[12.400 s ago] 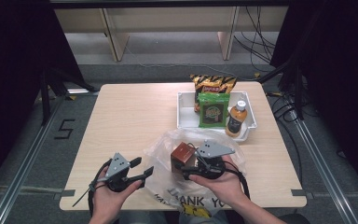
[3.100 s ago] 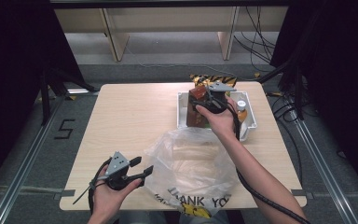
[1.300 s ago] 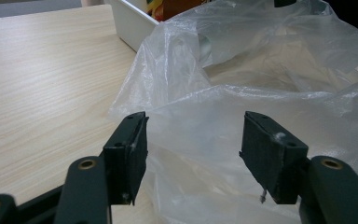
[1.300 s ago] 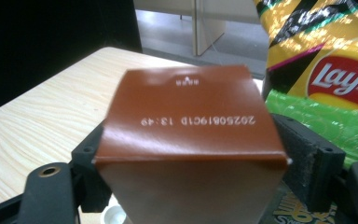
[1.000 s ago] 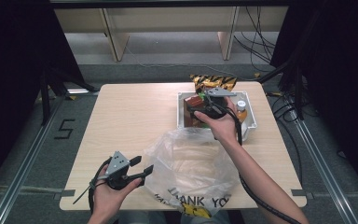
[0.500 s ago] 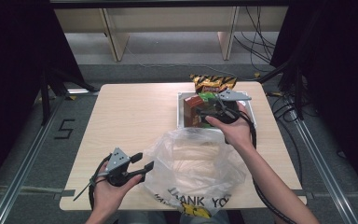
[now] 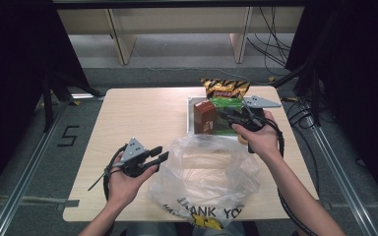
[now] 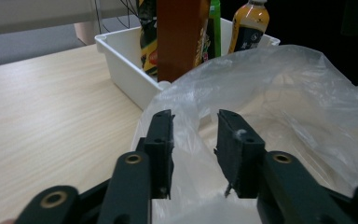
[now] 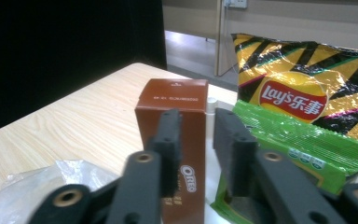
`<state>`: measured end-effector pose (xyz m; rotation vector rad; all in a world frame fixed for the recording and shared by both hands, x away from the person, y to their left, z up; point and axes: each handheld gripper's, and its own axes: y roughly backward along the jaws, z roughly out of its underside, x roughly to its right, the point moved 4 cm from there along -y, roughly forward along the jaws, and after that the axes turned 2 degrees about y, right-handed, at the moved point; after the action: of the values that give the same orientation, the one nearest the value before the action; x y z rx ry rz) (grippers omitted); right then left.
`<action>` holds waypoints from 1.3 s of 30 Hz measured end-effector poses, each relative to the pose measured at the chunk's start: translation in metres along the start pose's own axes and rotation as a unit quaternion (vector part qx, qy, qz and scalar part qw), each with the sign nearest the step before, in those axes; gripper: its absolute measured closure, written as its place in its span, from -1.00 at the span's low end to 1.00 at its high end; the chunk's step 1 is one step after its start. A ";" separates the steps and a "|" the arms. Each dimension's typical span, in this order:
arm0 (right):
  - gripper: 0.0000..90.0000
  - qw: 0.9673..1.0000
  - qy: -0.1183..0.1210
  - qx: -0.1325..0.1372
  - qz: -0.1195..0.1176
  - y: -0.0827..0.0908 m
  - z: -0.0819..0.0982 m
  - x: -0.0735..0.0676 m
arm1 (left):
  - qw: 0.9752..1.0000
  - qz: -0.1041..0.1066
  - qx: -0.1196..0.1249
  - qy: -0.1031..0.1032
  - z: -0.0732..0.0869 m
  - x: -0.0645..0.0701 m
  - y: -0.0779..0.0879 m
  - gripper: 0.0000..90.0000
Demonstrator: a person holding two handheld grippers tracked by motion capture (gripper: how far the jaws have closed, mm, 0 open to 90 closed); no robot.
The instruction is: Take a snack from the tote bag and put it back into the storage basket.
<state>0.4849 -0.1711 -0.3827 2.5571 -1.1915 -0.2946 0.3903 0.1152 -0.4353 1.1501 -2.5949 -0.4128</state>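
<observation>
Between the left gripper's (image 8: pixel 193 154) closing, still-parted fingers (image 8: pixel 161 140) — plastic bag (image 8: pixel 279 107) edge, unpinched.

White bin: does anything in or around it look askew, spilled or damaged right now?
Nothing stands out. In the white bin the brown Oreo box stands upright, the green packet and the Lay's chip bag lean behind it, and the bottle is upright. No spills or visible damage.
</observation>
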 end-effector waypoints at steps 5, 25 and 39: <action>0.96 1.000 0.003 -0.001 0.012 -0.006 0.003 0.009 | 1.000 0.000 -0.006 -0.023 -0.015 -0.001 -0.014 0.82; 1.00 0.999 -0.007 -0.015 0.040 -0.029 0.008 0.022 | 0.998 -0.022 -0.015 -0.048 -0.060 0.000 -0.081 1.00; 1.00 0.999 -0.010 -0.023 0.032 -0.039 0.010 0.020 | 0.998 -0.032 -0.031 -0.048 -0.073 0.002 -0.112 1.00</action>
<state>0.5222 -0.1645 -0.4066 2.4765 -1.2570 -0.3288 0.4905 0.0303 -0.4087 1.2235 -2.6106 -0.5713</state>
